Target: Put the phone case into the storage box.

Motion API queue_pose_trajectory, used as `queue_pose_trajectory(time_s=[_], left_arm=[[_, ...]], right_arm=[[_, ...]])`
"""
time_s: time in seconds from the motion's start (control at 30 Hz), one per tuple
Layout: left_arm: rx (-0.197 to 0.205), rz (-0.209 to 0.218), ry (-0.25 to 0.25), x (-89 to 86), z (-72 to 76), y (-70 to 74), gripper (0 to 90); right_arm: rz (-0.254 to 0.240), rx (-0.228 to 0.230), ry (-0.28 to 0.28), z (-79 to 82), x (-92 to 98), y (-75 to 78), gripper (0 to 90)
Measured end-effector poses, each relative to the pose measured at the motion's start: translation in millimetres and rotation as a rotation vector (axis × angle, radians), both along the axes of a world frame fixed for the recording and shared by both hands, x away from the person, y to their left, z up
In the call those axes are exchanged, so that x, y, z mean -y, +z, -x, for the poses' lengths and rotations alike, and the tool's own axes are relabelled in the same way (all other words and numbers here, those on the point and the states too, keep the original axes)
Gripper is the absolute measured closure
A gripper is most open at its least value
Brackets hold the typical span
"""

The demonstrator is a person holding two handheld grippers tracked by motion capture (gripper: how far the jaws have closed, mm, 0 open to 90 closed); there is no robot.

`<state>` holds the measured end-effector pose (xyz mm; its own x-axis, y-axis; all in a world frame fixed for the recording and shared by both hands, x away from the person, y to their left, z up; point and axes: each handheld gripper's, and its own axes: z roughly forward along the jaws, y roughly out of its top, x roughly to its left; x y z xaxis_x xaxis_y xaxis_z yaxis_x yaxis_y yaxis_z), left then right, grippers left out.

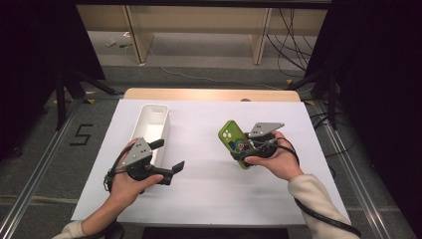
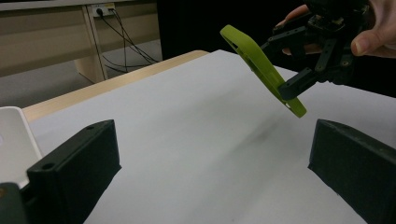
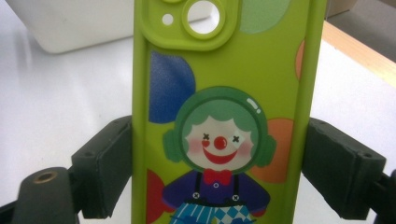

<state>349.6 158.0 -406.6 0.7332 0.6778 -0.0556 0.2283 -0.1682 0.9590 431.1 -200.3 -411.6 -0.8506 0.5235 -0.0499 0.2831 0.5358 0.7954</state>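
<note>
A lime-green phone case (image 1: 232, 137) printed with a clown is held tilted above the white table, camera cutout pointing away from the person. My right gripper (image 1: 245, 150) is shut on its lower part, one pad on each long edge (image 3: 219, 168). In the left gripper view the case (image 2: 254, 56) hangs in the air at the upper right, clamped by the right gripper (image 2: 286, 66). My left gripper (image 1: 168, 155) rests low at the table's left with its jaws wide open and nothing between them (image 2: 210, 140).
A long white bin (image 1: 143, 119) lies lengthwise on the left of the table, right beside the left gripper; its corner (image 2: 14, 140) and side (image 3: 70, 23) show in the gripper views. The table's far edge is bare wood (image 1: 209, 94). Dark stands flank the table.
</note>
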Motion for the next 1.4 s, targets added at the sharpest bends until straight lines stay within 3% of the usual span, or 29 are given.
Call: queue_pose_trajectory(time_s=[0.67, 0.97, 1.23, 1.4], left_arm=[[0.008, 0.013, -0.035, 34.8, -22.7, 15.9, 3.6], [-0.003, 0.001, -0.063, 71.3, -42.2, 20.6, 7.1], [-0.043, -0.013, -0.050, 104.3, -61.7, 19.0, 15.4], [-0.081, 0.002, -0.060, 124.3, -71.2, 15.0, 19.5]], right_arm=[[-0.049, 0.016, -0.016, 2.9, -6.1, -1.1, 16.6], [-0.068, 0.016, -0.021, 4.5, -6.1, -1.8, 16.6], [-0.084, 0.024, -0.040, 4.1, -2.8, -1.7, 16.6], [-0.087, 0.027, -0.049, 4.0, -2.5, -1.3, 16.6]])
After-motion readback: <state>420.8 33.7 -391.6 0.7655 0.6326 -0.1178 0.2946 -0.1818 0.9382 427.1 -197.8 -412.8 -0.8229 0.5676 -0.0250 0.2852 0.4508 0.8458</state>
